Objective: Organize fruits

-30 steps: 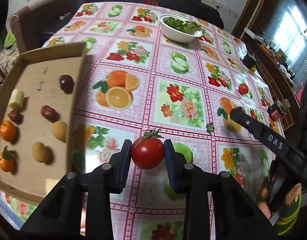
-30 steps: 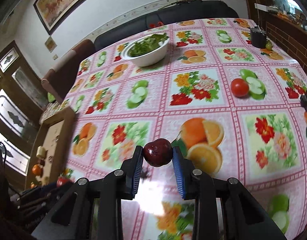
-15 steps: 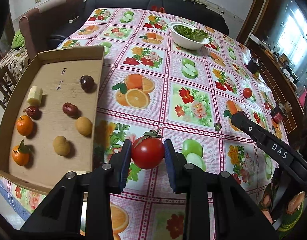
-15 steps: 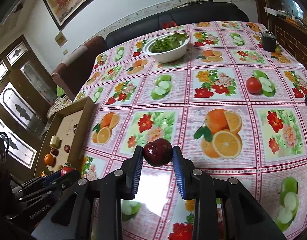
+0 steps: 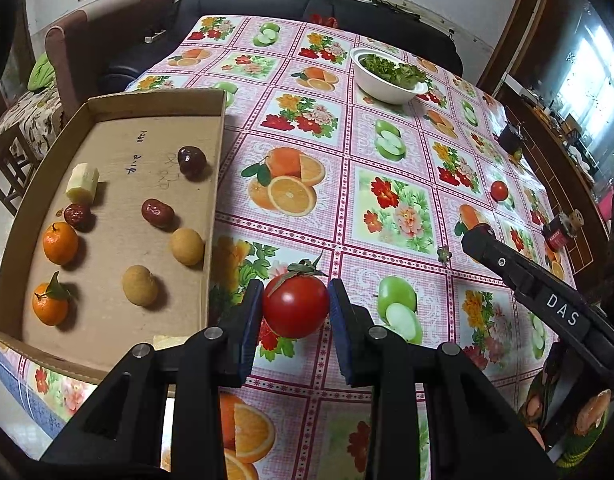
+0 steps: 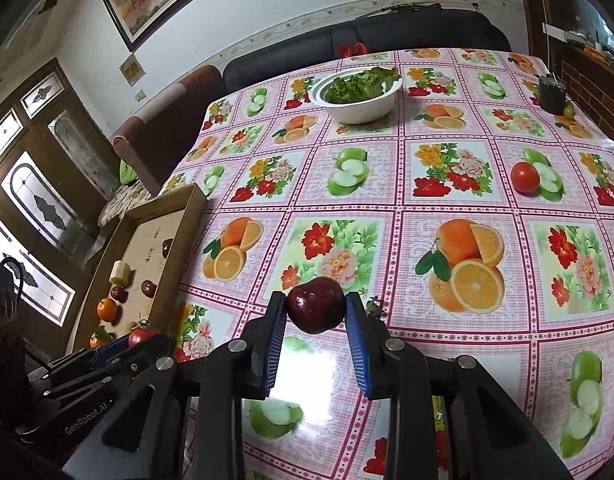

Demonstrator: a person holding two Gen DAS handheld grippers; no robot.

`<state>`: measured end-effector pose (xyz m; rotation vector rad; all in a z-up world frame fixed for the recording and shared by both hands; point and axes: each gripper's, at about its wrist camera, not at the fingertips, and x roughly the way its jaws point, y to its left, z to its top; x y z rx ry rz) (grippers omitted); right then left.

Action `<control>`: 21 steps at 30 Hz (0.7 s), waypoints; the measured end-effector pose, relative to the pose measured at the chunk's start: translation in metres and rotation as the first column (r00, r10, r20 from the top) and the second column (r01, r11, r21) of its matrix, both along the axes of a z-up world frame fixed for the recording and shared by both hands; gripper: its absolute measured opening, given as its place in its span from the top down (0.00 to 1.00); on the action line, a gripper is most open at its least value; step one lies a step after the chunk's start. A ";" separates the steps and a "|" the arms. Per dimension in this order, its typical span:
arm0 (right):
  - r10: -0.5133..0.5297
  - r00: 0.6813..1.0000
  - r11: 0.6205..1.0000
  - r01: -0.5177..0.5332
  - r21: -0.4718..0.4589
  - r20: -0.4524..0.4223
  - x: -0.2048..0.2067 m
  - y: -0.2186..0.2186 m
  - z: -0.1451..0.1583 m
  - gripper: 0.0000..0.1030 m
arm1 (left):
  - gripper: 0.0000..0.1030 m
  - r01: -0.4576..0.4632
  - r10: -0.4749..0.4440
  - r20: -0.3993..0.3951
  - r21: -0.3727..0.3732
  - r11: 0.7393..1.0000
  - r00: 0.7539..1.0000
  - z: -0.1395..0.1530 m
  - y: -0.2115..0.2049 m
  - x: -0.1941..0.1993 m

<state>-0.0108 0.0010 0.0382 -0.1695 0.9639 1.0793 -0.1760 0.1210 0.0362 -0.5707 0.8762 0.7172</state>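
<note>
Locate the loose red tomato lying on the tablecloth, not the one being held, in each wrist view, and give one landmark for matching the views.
Left wrist view: the loose tomato lies far right on the tablecloth, beyond the right gripper's arm.
Right wrist view: the same tomato lies upper right, touching a printed green apple.
Shared landmark: the white bowl of greens near the table's far edge.

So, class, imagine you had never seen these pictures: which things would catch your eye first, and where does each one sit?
First, the red tomato clamped in the left gripper above the tablecloth, and the dark red fruit pinched in the right gripper. Next, the cardboard tray at the table's left edge, holding small fruits. Last, the white bowl of greens at the far end.
</note>
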 end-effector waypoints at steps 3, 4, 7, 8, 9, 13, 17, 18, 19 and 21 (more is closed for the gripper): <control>0.007 1.000 1.000 -0.007 0.000 0.002 -0.002 0.002 0.001 0.70 | 0.71 -0.006 0.006 -0.001 0.002 1.000 1.000 0.000 0.003 -0.002; 0.008 1.000 1.000 -0.008 0.001 0.003 -0.003 0.003 0.001 0.70 | 0.71 -0.008 0.008 -0.003 0.003 1.000 1.000 0.000 0.004 -0.003; 0.017 1.000 1.000 -0.017 0.004 0.004 -0.006 0.007 0.003 0.70 | 0.71 -0.021 0.021 -0.005 0.007 1.000 1.000 0.001 0.009 -0.006; 0.021 1.000 1.000 -0.021 0.005 0.007 -0.007 0.009 0.005 0.70 | 0.71 -0.025 0.025 -0.005 0.009 1.000 1.000 0.002 0.011 -0.007; 0.025 1.000 1.000 -0.025 0.007 0.008 -0.008 0.011 0.005 0.70 | 0.71 -0.029 0.029 -0.005 0.010 1.000 1.000 0.003 0.013 -0.008; 0.046 0.999 0.999 -0.046 0.015 0.015 -0.014 0.021 0.011 0.70 | 0.71 -0.045 0.045 -0.005 0.019 0.999 0.999 0.005 0.020 -0.013; 0.069 0.997 0.997 -0.070 0.023 0.022 -0.022 0.031 0.016 0.70 | 0.71 -0.061 0.061 -0.006 0.022 0.998 0.998 0.006 0.028 -0.018; 0.076 0.997 0.997 -0.077 0.025 0.024 -0.024 0.035 0.017 0.70 | 0.71 -0.065 0.065 -0.007 0.022 0.998 0.998 0.006 0.030 -0.019; 0.080 0.996 0.996 -0.081 0.026 0.026 -0.025 0.037 0.019 0.70 | 0.71 -0.067 0.067 -0.007 0.022 0.998 0.998 0.006 0.031 -0.019; 0.091 0.995 0.995 -0.091 0.028 0.029 -0.029 0.042 0.020 0.71 | 0.71 -0.074 0.074 -0.009 0.023 0.997 0.997 0.007 0.035 -0.021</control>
